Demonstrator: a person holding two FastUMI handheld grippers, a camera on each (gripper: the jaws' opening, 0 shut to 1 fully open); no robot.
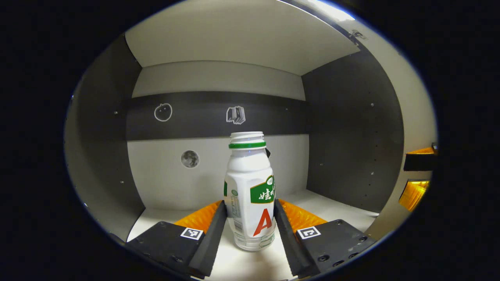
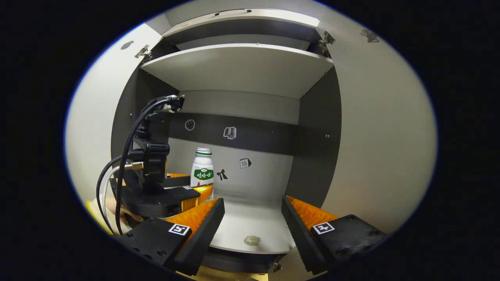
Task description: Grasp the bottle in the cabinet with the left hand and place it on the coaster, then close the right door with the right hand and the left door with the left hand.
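A white bottle [image 1: 250,187] with a green band and no cap stands upright on the cabinet's lower shelf [image 1: 336,210], near the back wall. My left gripper [image 1: 250,203] has a finger pressed against each side of the bottle's lower body. From the right gripper view the bottle [image 2: 202,171] stands left of centre inside the cabinet, with the left gripper [image 2: 195,184] around its base and a hand [image 2: 117,210] behind it. My right gripper [image 2: 253,200] hangs open in front of the shelf [image 2: 250,222], holding nothing.
Both cabinet doors stand open: the left door [image 2: 97,117] and the right door [image 2: 383,136]. An upper shelf [image 2: 238,66] roofs the compartment. Small stickers dot the back wall [image 2: 258,175]. A cable [image 2: 129,132] loops over the left gripper.
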